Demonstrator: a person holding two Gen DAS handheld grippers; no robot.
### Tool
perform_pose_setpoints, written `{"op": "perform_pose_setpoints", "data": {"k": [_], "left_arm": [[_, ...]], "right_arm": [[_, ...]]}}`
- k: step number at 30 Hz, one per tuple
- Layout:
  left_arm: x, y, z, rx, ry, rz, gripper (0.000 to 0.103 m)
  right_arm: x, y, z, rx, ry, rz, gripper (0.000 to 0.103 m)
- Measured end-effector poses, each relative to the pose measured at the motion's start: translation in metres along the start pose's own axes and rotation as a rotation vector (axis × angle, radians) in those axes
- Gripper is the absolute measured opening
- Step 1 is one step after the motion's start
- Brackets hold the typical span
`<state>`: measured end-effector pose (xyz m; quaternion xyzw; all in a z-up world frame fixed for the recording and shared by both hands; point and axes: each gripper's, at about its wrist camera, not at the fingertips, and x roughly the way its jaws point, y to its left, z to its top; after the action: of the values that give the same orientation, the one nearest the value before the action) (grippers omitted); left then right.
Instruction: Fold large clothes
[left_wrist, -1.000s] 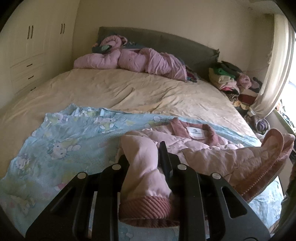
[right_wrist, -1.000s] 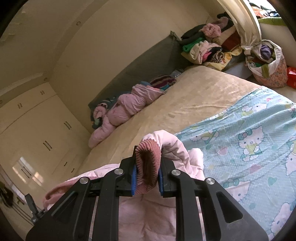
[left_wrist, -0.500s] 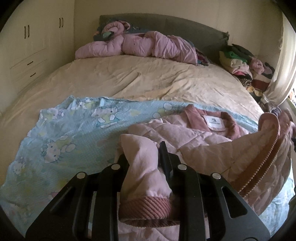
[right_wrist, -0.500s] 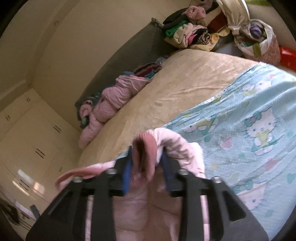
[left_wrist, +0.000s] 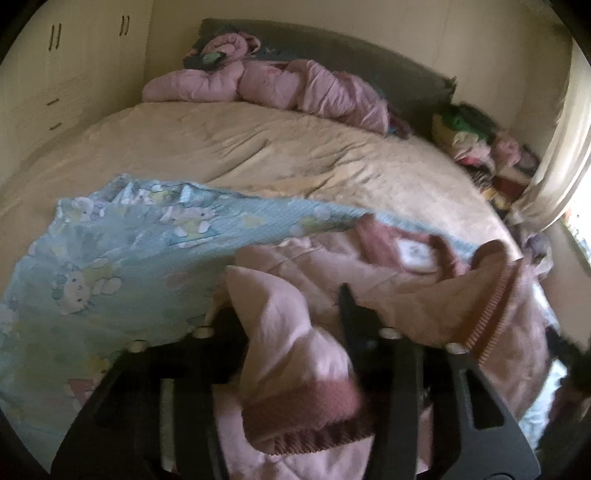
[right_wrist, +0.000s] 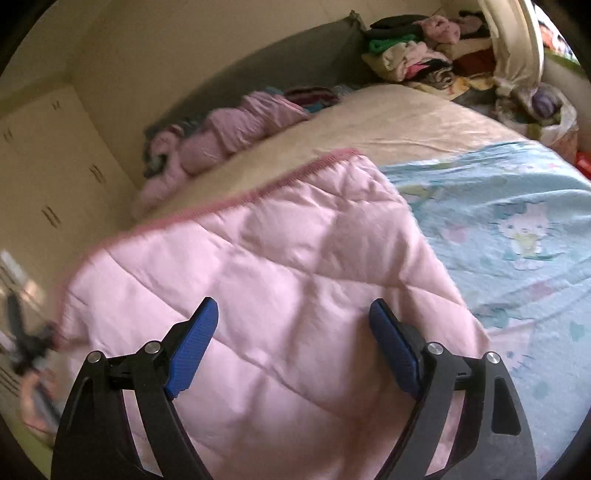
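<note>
A pink quilted jacket (left_wrist: 388, 280) lies on a light blue cartoon-print sheet (left_wrist: 122, 258) at the near end of the bed. Its collar with a white label (left_wrist: 413, 253) points away from me. My left gripper (left_wrist: 291, 317) is shut on the jacket's sleeve just above the ribbed dark pink cuff (left_wrist: 306, 413). In the right wrist view the jacket (right_wrist: 280, 295) spreads flat under my right gripper (right_wrist: 291, 328), which is open and empty above it, blue pads (right_wrist: 192, 347) wide apart. The blue sheet (right_wrist: 517, 229) shows to the right.
A beige bed cover (left_wrist: 258, 147) fills the middle. Another pink padded garment (left_wrist: 280, 85) lies at the dark headboard. A pile of clothes (right_wrist: 417, 55) and a curtain (left_wrist: 554, 147) stand at the bed's far right. White cupboards (left_wrist: 55, 74) line the left wall.
My right gripper has opened and let go of the ribbed cuff; the jacket now lies spread below it. My left gripper still holds the sleeve and has moved a little.
</note>
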<state>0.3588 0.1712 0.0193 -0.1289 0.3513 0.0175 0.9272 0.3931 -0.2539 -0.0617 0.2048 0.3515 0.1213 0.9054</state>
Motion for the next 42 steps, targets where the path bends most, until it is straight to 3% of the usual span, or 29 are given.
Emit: {"op": "perform_pose_setpoints", "data": {"k": [1, 8, 10, 13, 17, 21, 25, 28, 29, 30, 31, 32, 33, 34, 37, 42], "left_arm": [[-0.004, 0.000, 0.001, -0.005, -0.017, -0.013, 0.059], [-0.037, -0.008, 0.004, 0.008, -0.104, -0.055, 0.070], [-0.054, -0.010, 0.002, 0.022, -0.173, -0.026, 0.084], [-0.074, -0.008, 0.001, 0.059, -0.245, 0.013, 0.088], [-0.071, 0.007, -0.009, 0.075, -0.208, 0.098, 0.088], [-0.040, 0.042, -0.037, -0.008, -0.094, 0.113, 0.088], [-0.012, 0.063, -0.068, -0.074, 0.016, 0.056, 0.088], [0.000, 0.068, -0.081, -0.107, 0.038, 0.001, 0.088], [0.001, 0.067, -0.083, -0.110, 0.035, -0.014, 0.088], [0.002, 0.066, -0.084, -0.108, 0.034, -0.021, 0.086], [0.003, 0.063, -0.085, -0.097, 0.035, -0.032, 0.065], [0.004, 0.057, -0.085, -0.078, 0.035, -0.058, 0.048], [0.003, 0.050, -0.086, -0.050, 0.030, -0.053, 0.032], [0.003, 0.041, -0.085, -0.016, 0.021, -0.025, 0.024], [-0.002, 0.023, -0.069, 0.046, -0.004, 0.015, 0.015], [-0.009, 0.015, -0.024, 0.049, -0.061, 0.026, 0.015]], "right_arm": [[-0.001, 0.001, -0.005, -0.025, -0.015, -0.021, 0.083], [-0.004, 0.005, -0.018, -0.088, -0.045, -0.060, 0.083], [-0.007, 0.002, -0.016, -0.087, -0.060, -0.071, 0.083], [-0.010, -0.003, -0.009, -0.097, -0.069, -0.101, 0.083], [-0.011, -0.009, -0.002, -0.117, -0.074, -0.158, 0.083], [-0.006, -0.022, 0.006, -0.097, -0.065, -0.195, 0.083], [0.007, -0.032, 0.010, -0.091, -0.013, -0.212, 0.083], [0.016, -0.041, 0.010, -0.083, 0.023, -0.192, 0.082], [0.017, -0.044, 0.009, -0.074, 0.029, -0.189, 0.074], [0.019, -0.048, 0.007, -0.058, 0.035, -0.165, 0.063], [0.020, -0.050, 0.004, -0.051, 0.036, -0.162, 0.053], [0.019, -0.052, 0.001, -0.053, 0.028, -0.183, 0.027], [0.018, -0.052, 0.000, -0.055, 0.026, -0.182, 0.020], [0.014, -0.053, -0.001, -0.042, 0.007, -0.165, 0.018], [-0.003, -0.046, 0.002, -0.024, -0.060, -0.162, 0.013], [-0.023, -0.033, 0.039, -0.023, -0.189, -0.156, 0.012]]}}
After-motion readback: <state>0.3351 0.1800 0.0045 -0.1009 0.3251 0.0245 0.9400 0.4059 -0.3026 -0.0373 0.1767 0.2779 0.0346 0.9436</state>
